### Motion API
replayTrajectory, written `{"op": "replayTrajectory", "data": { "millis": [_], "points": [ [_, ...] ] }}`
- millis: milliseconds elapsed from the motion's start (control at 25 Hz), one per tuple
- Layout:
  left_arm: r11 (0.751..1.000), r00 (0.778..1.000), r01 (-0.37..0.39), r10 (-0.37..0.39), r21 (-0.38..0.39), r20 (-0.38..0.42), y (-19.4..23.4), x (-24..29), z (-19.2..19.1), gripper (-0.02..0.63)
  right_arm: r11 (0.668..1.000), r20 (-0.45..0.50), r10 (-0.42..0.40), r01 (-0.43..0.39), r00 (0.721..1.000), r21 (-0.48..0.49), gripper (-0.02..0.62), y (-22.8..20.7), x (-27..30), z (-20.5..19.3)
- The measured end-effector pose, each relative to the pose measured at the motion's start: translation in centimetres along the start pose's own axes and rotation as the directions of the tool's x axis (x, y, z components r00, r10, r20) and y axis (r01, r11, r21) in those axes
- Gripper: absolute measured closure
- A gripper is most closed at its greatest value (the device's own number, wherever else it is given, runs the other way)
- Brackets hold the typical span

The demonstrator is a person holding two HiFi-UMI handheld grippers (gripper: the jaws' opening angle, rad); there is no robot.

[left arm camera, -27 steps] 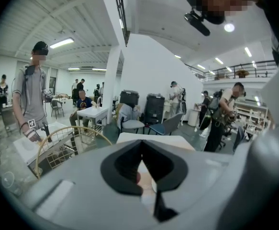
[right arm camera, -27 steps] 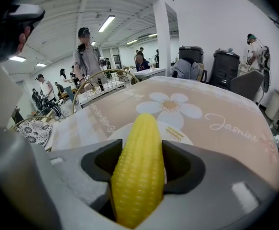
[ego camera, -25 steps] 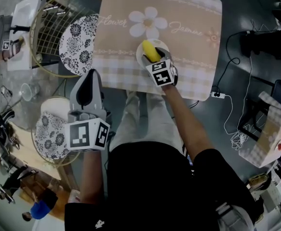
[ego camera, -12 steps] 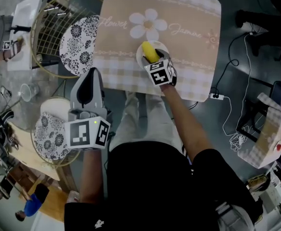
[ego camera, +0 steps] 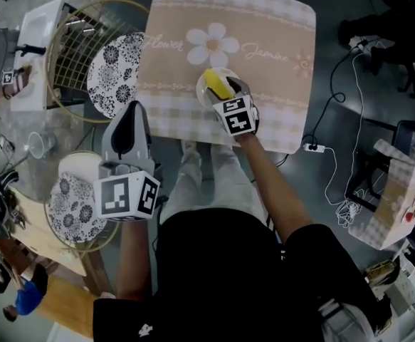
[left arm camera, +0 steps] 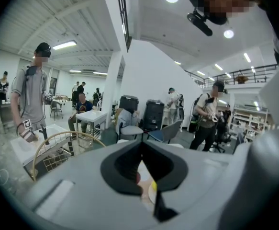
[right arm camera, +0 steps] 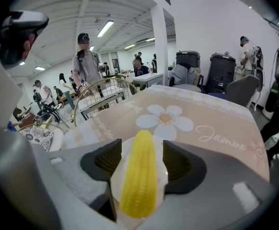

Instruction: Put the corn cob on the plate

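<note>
Tongs on the left side [ego camera: 131,116] hang nearest the body, short of the counter's near edge, with tips pressed together and carrying nothing. Right tongs [right arm camera: 140,159] reach just over the near edge, about midway along it, and are set wide. A strip of white shows between each pad and the corn cob [right arm camera: 139,181], so neither pad appears to bear on it. The cob lies lengthwise between the pads on the small white plate [ego camera: 201,90]. That plate sits between the near edge and the flower printed at the centre of the counter [ego camera: 278,84].

Step in hand, as judged: release and withdrawal. Procedure — hold the present opening and draw the right tongs straight back toward the near edge, along the cob's axis. Avoid any sideways sweep; a rounded cob is likely to roll off a small plate if nudged.

Count: one corn cob, one white plate on the counter, two tongs. Off the counter are two more — a patterned plate [ego camera: 70,206] off the near-left corner, toward the body, and a second patterned plate [ego camera: 114,63] just off the left edge.
</note>
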State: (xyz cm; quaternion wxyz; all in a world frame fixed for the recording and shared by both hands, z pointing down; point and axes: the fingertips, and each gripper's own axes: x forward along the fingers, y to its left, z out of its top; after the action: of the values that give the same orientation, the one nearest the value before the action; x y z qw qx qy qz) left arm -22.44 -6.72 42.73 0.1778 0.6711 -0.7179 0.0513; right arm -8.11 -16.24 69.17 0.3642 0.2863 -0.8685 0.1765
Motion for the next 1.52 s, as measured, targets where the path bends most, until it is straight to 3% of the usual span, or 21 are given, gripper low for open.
{"op": "replayTrajectory", "data": {
  "millis": [120,280,520,800,1000,1520],
  "points": [
    [1.000,1.000,0.004,-0.004,-0.001,0.021,-0.1,-0.2,1.0,0.597,1.000,0.046,-0.009,0.008,0.999,0.010,0.336,0.0,-1.9,1.6],
    [1.000,0.999,0.010,-0.010,0.001,0.048,-0.2,-0.3,2.4,0.597,0.999,0.116,-0.039,0.039,0.993,0.000,0.420,-0.4,-5.0,4.2],
    [1.000,0.996,0.009,-0.008,-0.013,0.090,-0.6,-0.4,4.3,0.597,0.998,0.218,-0.057,0.061,0.974,-0.014,0.471,-0.9,-9.5,8.3],
    [1.000,0.991,0.026,-0.026,-0.004,0.131,-1.6,0.3,6.3,0.597,0.997,0.365,-0.055,0.070,0.929,-0.027,0.546,-0.6,-14.5,14.1],
    [0.999,0.986,0.036,-0.036,0.002,0.164,-2.5,0.2,7.7,0.597,0.996,0.442,-0.057,0.085,0.895,-0.042,0.557,-0.7,-17.9,17.0],
    [0.999,0.980,0.046,-0.049,0.017,0.194,-5.1,0.9,9.2,0.597,0.994,0.566,-0.043,0.094,0.823,-0.062,0.592,-1.4,-24.0,20.7]
  ]
}}
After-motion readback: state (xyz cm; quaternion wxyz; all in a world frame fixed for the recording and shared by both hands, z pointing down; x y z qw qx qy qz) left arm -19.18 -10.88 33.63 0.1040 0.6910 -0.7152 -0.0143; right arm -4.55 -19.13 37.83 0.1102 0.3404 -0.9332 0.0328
